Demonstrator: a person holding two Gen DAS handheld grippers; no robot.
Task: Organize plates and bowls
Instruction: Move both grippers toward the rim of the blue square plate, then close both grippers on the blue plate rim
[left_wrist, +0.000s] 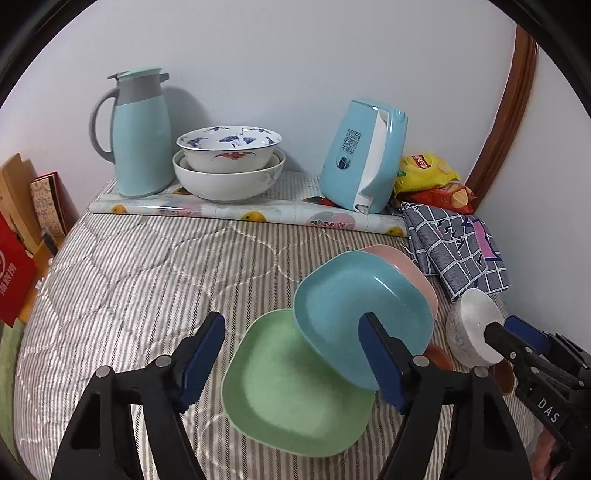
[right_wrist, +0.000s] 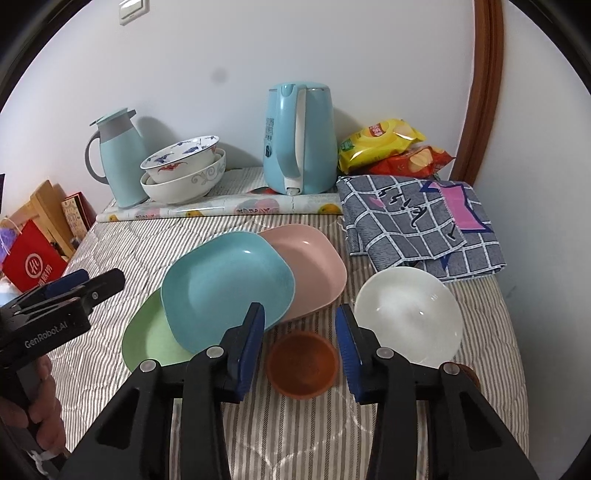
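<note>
Three square plates overlap on the striped quilt: green (left_wrist: 295, 384) (right_wrist: 147, 339) lowest, blue (left_wrist: 354, 310) (right_wrist: 225, 284) on top of it, pink (left_wrist: 406, 269) (right_wrist: 314, 266) behind. A small brown bowl (right_wrist: 301, 363) (left_wrist: 439, 360) and a white bowl (right_wrist: 410, 317) (left_wrist: 472, 328) lie to their right. My left gripper (left_wrist: 295, 354) is open above the green plate, its right finger at the blue plate's edge. My right gripper (right_wrist: 301, 336) is open, its fingers on either side of the brown bowl.
At the back stand a blue thermos jug (left_wrist: 136, 136), stacked patterned bowls (left_wrist: 229, 162), a blue kettle (right_wrist: 299, 144), snack bags (right_wrist: 388, 147) and a rolled mat (left_wrist: 243, 212). A checked cloth (right_wrist: 417, 221) lies at the right. Boxes (left_wrist: 14, 266) stand off the left edge.
</note>
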